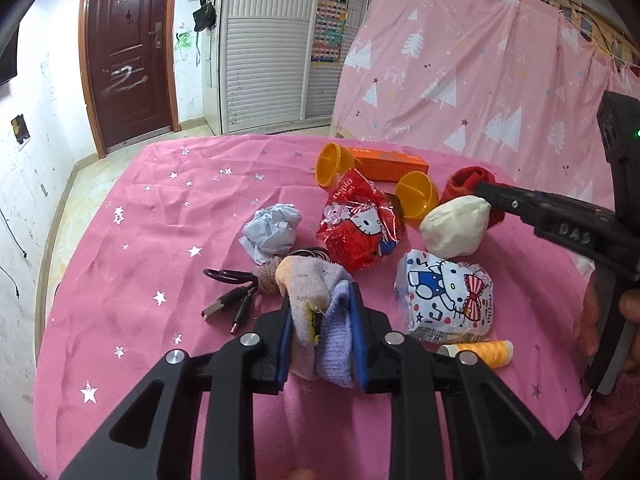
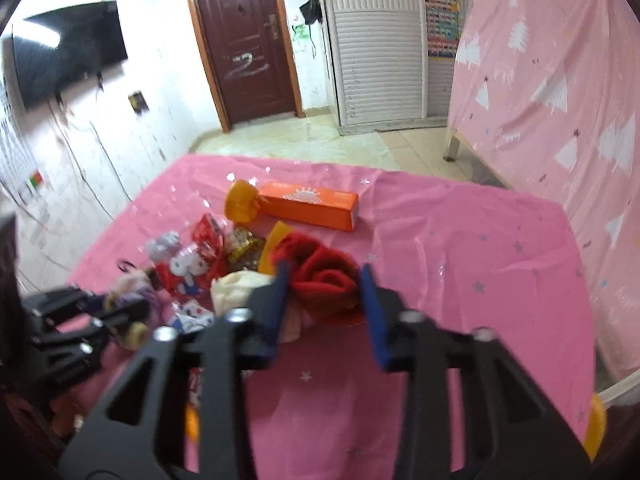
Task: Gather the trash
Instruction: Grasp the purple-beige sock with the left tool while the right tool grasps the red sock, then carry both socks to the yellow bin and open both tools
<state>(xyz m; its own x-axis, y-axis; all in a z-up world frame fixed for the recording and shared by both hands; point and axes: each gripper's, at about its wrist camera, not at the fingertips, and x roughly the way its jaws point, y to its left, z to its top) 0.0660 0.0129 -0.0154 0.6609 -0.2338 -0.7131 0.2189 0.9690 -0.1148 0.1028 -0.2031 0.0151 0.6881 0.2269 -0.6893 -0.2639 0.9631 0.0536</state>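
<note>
My left gripper (image 1: 320,296) is shut on a rolled pink, lavender and yellow sock (image 1: 316,288), both blue pads pressing its sides. In the right wrist view my right gripper (image 2: 324,270) is shut on a rolled red sock (image 2: 324,284), which fills the gap between the pads. From the left wrist view that right gripper (image 1: 480,192) reaches in from the right, over the red sock (image 1: 466,178). Trash lies between them: a crumpled paper ball (image 1: 272,232), a red cartoon-cat wrapper (image 1: 360,228), a white cartoon-cat wrapper (image 1: 444,300) and a cream lump (image 1: 456,226).
A pink star-print tablecloth (image 1: 140,240) covers the table. On it lie an orange box (image 1: 388,162), two yellow capsule halves (image 1: 334,164), an orange thread spool (image 1: 488,352) and a black USB cable (image 1: 230,304). A pink curtain (image 1: 480,60) hangs to the right, a door (image 1: 124,48) behind.
</note>
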